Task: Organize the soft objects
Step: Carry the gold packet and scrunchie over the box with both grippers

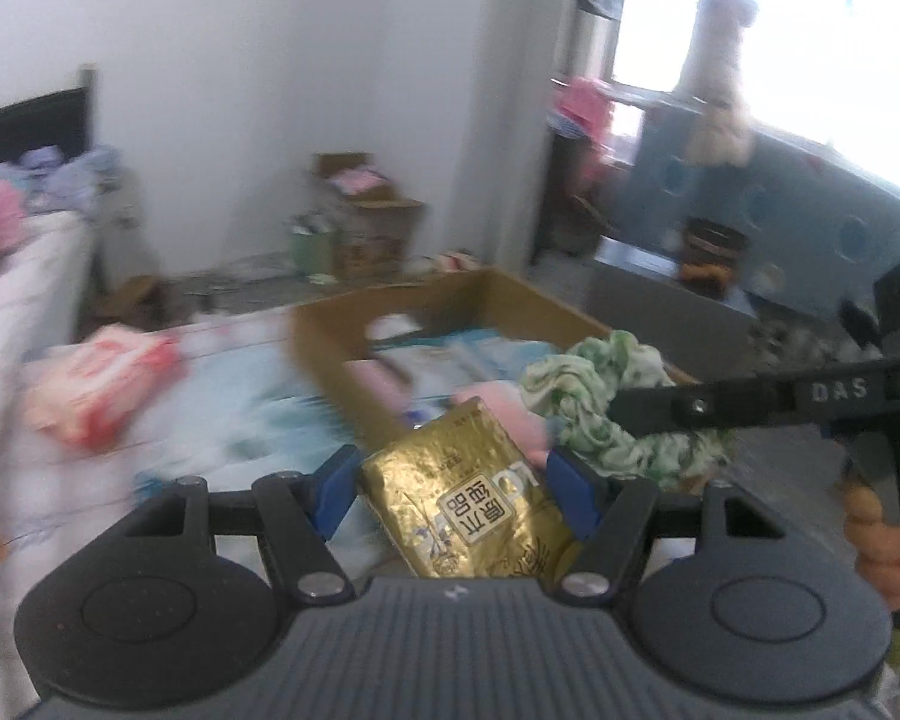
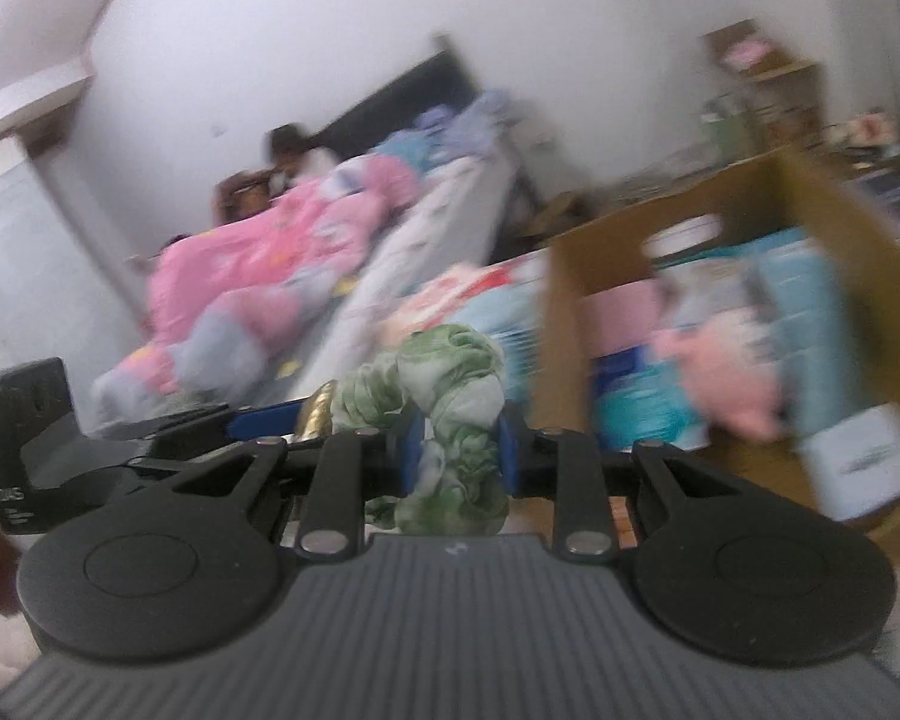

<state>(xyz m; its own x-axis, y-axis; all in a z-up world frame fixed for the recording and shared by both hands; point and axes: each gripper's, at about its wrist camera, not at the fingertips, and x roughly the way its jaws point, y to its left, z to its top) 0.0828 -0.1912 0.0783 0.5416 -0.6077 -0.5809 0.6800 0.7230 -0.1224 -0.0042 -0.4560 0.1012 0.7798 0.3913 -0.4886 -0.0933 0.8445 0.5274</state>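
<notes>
My left gripper (image 1: pixel 457 489) is shut on a gold foil packet (image 1: pixel 468 498) with a printed label, held just in front of an open cardboard box (image 1: pixel 324 348). My right gripper (image 2: pixel 456 450) is shut on a bunched green and white cloth (image 2: pixel 450 384); the cloth also shows in the left wrist view (image 1: pixel 594 408), held by the right gripper's black finger (image 1: pixel 720 405) over the box's near corner. The box (image 2: pixel 576 324) holds blue packs, a pink soft item (image 2: pixel 732 354) and other soft things. Both views are blurred.
A red and white pack (image 1: pixel 102 384) lies on the bed left of the box. A pink quilt (image 2: pixel 270 264) is heaped on a second bed. Cartons and clutter (image 1: pixel 366 222) stand against the far wall. A blue cabinet (image 1: pixel 768 216) stands at the right.
</notes>
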